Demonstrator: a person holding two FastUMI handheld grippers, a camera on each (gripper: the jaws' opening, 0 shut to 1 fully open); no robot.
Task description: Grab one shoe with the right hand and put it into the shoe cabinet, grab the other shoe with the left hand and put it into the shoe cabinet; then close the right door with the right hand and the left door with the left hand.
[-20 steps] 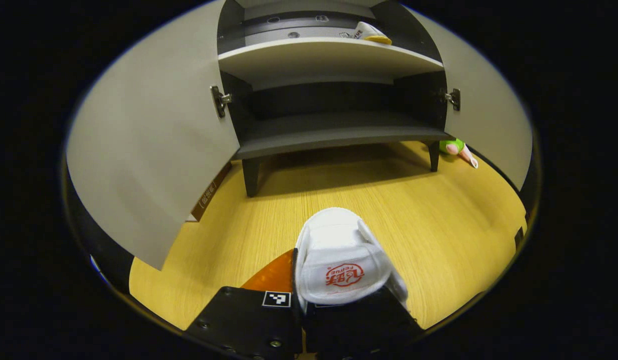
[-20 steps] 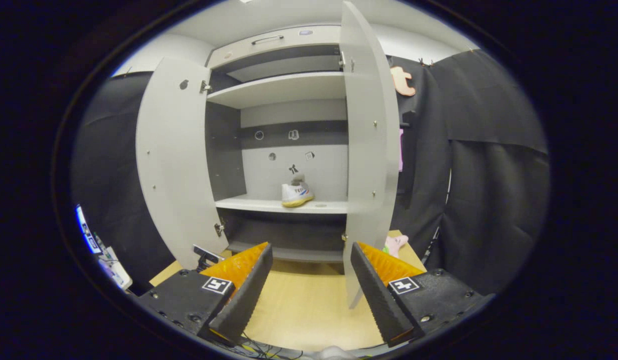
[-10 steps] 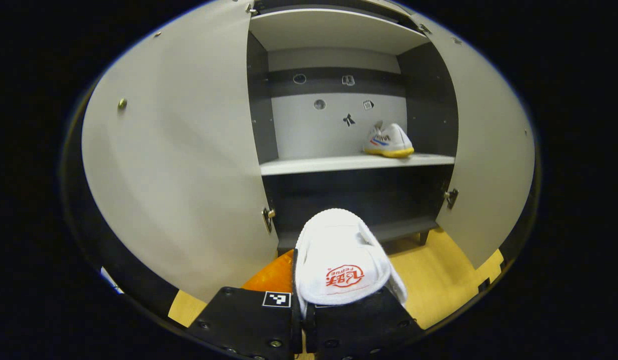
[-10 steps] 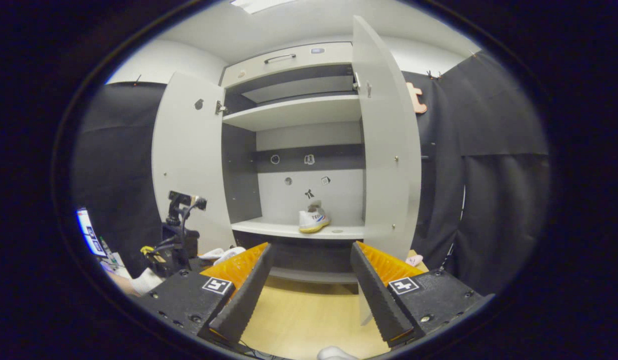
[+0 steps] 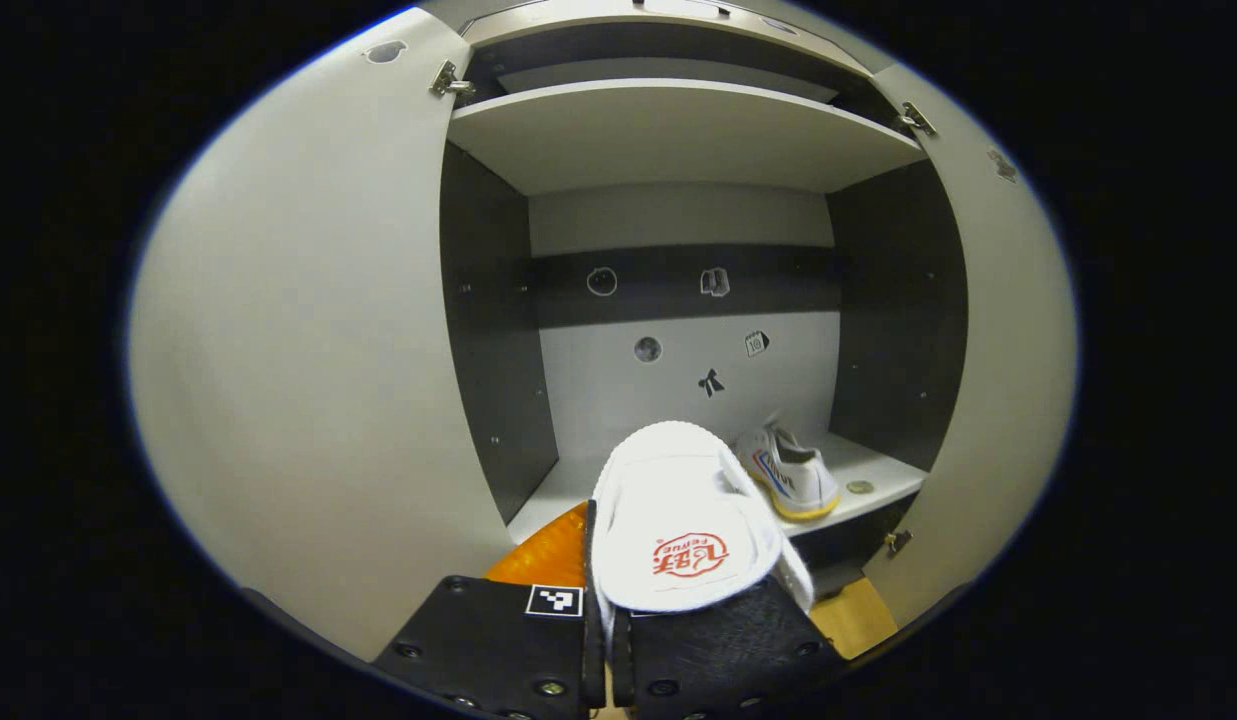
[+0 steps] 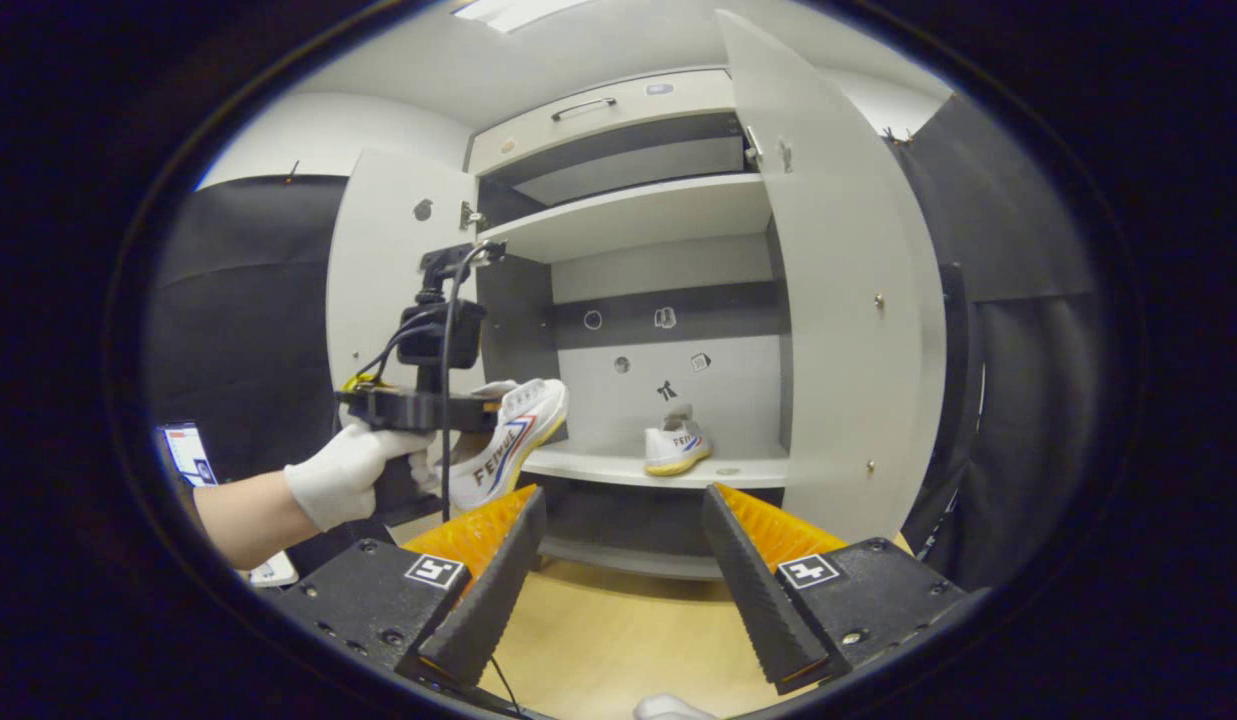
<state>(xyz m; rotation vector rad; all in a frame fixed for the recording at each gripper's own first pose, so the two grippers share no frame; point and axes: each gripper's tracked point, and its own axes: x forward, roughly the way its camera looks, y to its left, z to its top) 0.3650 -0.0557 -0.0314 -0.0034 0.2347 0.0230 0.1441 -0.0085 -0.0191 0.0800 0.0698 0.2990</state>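
the left gripper (image 5: 618,600) is clamped on the heel of a white sneaker (image 5: 683,525), toe pointing into the open shoe cabinet (image 5: 678,150); in the right gripper view the same shoe (image 6: 503,435) hangs just off the left front corner of the middle shelf (image 6: 668,470), not yet resting on it. the other sneaker (image 6: 676,448) already sits near the shelf's middle, toward the back. the right gripper (image 6: 623,590) is empty, its fingers spread wide, well back from the cabinet. likely risks: the heel-only grip lets the toe sag and catch the shelf's front edge, or the shoe swings into the left door (image 5: 308,380) close beside it. letting go too early would drop it onto the wooden floor (image 6: 618,640).
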